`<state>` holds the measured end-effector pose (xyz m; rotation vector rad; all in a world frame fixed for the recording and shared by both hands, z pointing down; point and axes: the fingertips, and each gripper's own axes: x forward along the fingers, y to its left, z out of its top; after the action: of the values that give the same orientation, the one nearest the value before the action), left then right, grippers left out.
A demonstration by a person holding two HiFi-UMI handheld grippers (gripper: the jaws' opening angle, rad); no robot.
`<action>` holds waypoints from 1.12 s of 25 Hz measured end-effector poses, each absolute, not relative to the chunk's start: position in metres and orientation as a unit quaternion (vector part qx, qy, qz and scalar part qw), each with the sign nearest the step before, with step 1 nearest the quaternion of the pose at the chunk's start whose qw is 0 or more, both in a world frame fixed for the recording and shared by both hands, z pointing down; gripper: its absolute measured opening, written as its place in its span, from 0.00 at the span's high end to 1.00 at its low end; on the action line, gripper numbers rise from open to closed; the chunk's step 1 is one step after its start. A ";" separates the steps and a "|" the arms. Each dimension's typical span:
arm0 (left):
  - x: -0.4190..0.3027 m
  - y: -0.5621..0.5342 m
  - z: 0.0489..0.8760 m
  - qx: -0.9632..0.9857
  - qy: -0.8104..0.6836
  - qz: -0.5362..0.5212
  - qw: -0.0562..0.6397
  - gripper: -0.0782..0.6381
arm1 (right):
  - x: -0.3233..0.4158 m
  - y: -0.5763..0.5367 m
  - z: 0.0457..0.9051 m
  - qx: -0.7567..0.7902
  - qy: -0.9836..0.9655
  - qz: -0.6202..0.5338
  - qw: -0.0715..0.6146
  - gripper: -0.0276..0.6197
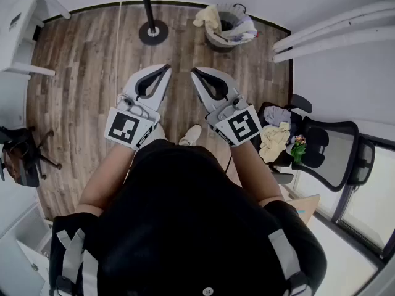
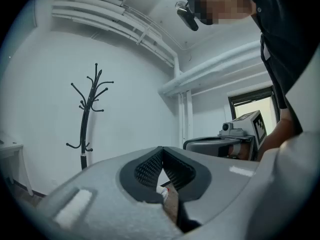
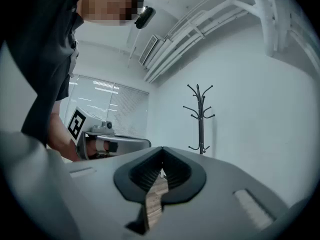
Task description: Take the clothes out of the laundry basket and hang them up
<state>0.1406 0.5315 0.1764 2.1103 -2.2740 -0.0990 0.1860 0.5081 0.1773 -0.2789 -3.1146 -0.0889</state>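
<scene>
A round laundry basket (image 1: 228, 24) stands on the wood floor at the far side, with pale yellow and white clothes (image 1: 211, 16) draped over its rim. A black coat stand rises from a round base (image 1: 153, 32) to the basket's left; its hooked top (image 2: 91, 91) (image 3: 200, 104) shows in both gripper views. My left gripper (image 1: 166, 68) and right gripper (image 1: 194, 73) are held side by side in front of the person, tips pointing toward the stand. Both are shut and hold nothing.
A black mesh office chair (image 1: 321, 145) at the right carries more clothes (image 1: 275, 139). White furniture (image 1: 24, 26) stands at the far left and a dark tripod stand (image 1: 21, 156) at the left. White pipes (image 1: 333, 32) run along the right wall.
</scene>
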 end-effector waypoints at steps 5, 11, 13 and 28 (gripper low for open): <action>0.143 0.537 0.175 0.682 -0.731 -0.030 0.017 0.89 | 0.187 0.514 0.178 -0.099 -0.995 -0.029 0.008 0.98; 0.142 0.546 0.180 0.674 -0.738 -0.028 0.022 0.89 | 0.187 0.516 0.182 -0.092 -0.995 -0.024 0.011 0.98; 0.143 0.550 0.182 0.674 -0.738 -0.028 0.024 0.89 | 0.188 0.516 0.182 -0.087 -0.996 -0.014 0.008 0.98; 0.147 0.542 0.187 0.686 -0.727 -0.024 0.022 0.89 | 0.194 0.497 0.174 -0.032 -0.999 -0.024 -0.012 0.41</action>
<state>0.1470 0.5418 0.1867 2.1259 -2.2509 -0.0755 0.1938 0.4970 0.1740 -0.1020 -3.1634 -0.0748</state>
